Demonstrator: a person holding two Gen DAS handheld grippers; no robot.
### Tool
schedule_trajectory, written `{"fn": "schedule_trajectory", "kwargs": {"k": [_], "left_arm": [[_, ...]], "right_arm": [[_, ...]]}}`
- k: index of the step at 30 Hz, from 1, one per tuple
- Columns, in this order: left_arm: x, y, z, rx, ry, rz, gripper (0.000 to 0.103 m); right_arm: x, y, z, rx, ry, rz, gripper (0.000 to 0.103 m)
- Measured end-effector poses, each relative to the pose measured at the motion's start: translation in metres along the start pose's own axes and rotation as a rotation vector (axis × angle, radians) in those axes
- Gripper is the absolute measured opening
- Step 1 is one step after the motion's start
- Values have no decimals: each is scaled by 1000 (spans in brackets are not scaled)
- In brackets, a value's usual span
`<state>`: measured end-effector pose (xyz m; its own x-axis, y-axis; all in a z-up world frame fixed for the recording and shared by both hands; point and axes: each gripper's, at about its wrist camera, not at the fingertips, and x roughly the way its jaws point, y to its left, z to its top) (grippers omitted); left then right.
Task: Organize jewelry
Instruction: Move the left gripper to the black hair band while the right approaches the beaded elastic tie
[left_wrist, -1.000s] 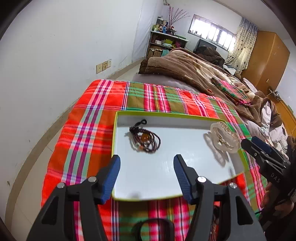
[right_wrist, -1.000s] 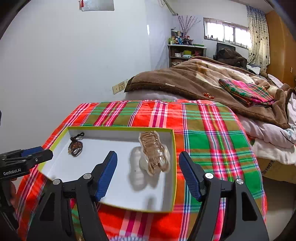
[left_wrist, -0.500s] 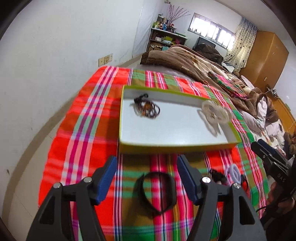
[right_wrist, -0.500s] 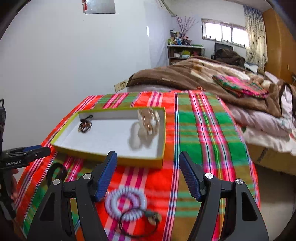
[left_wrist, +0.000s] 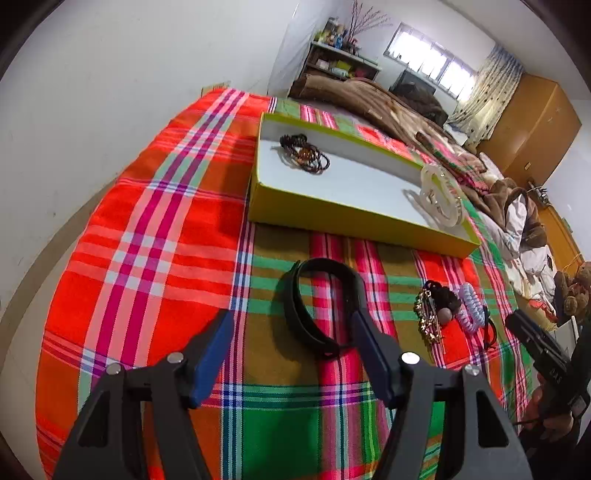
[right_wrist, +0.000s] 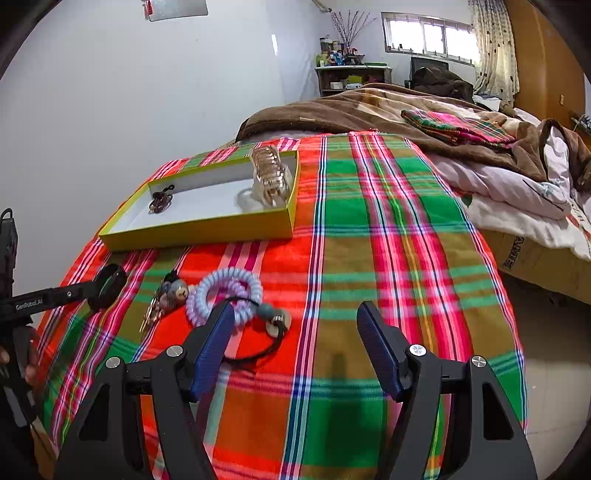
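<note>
Plaid cloth (left_wrist: 177, 236) covers the bed beneath both tongs. Left gripper (left_wrist: 291, 347) gapes empty, a black headband (left_wrist: 317, 306) between its fingers. Right gripper (right_wrist: 295, 339) is likewise spread, spiral hair ties (right_wrist: 225, 291) just beyond its left finger. Ahead lies the yellow tray (right_wrist: 199, 230).

Both wrist views toward tray (left_wrist: 354, 218)

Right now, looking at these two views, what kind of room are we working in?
Most likely a lived-in bedroom. A bed with a rumpled brown blanket runs behind the plaid cloth, a wooden wardrobe stands in the corner, and a curtained window lights a cluttered shelf.
</note>
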<state>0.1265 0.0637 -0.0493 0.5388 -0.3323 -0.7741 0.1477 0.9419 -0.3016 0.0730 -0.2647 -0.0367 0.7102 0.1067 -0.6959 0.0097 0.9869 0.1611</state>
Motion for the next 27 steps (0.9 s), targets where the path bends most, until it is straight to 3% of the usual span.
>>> {"fn": "schedule_trajectory", "kwargs": {"k": [10, 18, 27], "left_arm": [[-1, 3, -2, -16, -10, 7, 67], [-2, 1, -2, -13, -10, 20, 67], [4, -2, 4, -9, -13, 38, 67]], "right_arm": [[4, 2, -16, 11, 38, 28, 69], [15, 15, -12, -6, 59, 10, 59], [22, 20, -11, -17, 77, -29, 38]]}}
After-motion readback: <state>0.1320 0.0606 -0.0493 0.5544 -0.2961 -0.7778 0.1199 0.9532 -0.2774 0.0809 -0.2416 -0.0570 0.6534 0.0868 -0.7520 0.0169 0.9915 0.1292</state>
